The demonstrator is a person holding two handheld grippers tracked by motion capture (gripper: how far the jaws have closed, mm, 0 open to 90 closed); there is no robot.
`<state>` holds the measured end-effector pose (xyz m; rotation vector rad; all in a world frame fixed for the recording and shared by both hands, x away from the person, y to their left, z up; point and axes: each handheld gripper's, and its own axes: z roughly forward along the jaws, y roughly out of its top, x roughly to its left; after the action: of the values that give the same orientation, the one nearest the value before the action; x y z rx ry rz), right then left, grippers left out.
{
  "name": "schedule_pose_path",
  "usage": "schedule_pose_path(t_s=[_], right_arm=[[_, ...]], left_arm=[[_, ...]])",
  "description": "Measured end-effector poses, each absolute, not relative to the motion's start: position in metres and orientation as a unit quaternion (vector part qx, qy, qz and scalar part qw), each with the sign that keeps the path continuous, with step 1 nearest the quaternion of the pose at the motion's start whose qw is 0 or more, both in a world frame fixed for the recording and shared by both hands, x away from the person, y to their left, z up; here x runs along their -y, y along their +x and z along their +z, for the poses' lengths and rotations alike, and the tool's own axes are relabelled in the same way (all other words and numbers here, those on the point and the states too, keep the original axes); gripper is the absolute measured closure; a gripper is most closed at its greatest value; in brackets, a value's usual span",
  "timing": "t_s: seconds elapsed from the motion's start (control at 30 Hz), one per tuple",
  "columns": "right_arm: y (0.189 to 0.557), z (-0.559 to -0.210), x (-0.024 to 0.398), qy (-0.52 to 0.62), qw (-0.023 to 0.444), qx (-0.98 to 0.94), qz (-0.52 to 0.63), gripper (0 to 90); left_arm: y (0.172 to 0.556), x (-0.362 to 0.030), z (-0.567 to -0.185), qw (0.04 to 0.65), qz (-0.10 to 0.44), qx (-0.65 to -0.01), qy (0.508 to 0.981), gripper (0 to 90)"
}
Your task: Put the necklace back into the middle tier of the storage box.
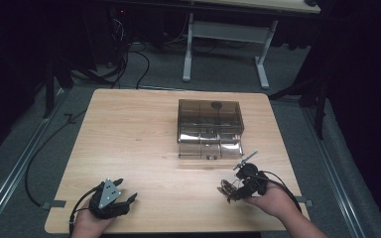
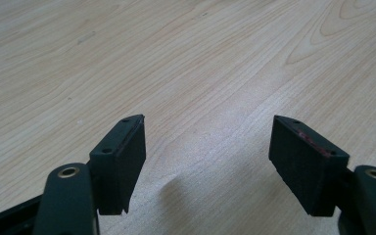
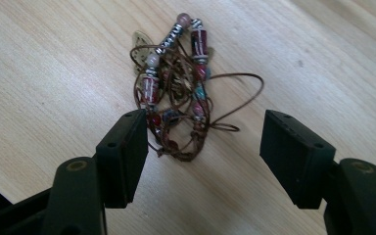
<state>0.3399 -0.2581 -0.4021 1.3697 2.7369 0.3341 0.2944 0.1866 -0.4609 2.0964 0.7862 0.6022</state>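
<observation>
Gaping right tongs (image 3: pixel 203 134) straddling beaded necklace (image 3: pixel 178 85), left tongs (image 2: pixel 208 152) wide, empty.

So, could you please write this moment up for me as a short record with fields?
surface: wooden table
container: tinted clear drawer box near the table's middle, drawers look shut
loose item: tangled beaded wire jewellery lying on the table, near the front right
left tool: open, over bare wood at front left, holding nothing
right tool: open, jaws either side of the jewellery's near end, not closed on it
hands: one on each tool, entering from the near edge
</observation>
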Motion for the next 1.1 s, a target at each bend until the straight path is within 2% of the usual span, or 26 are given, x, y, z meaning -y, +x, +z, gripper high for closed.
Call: schedule_pose_path(t_s=[0.2,0.37,0.6,0.67,1.1], right_arm=[[0.343,-0.408,0.25,0.437,0.029,-0.893,0.105,33.5],[0.343,-0.412,0.242,0.432,0.027,-0.897,0.094,36.8],[0.341,-0.413,0.229,0.434,0.025,-0.898,0.069,50.4],[0.345,-0.414,0.229,0.406,0.029,-0.91,0.076,52.4],[0.349,-0.415,0.224,0.407,0.023,-0.911,0.064,67.4]], left_arm=[[0.294,-0.186,-0.461,0.401,0.234,-0.303,0.832,30.3],[0.294,-0.187,-0.461,0.403,0.231,-0.302,0.832,30.3],[0.295,-0.186,-0.461,0.402,0.231,-0.302,0.833,30.3],[0.294,-0.186,-0.461,0.401,0.231,-0.301,0.834,30.3],[0.294,-0.186,-0.461,0.401,0.229,-0.301,0.834,30.4]])
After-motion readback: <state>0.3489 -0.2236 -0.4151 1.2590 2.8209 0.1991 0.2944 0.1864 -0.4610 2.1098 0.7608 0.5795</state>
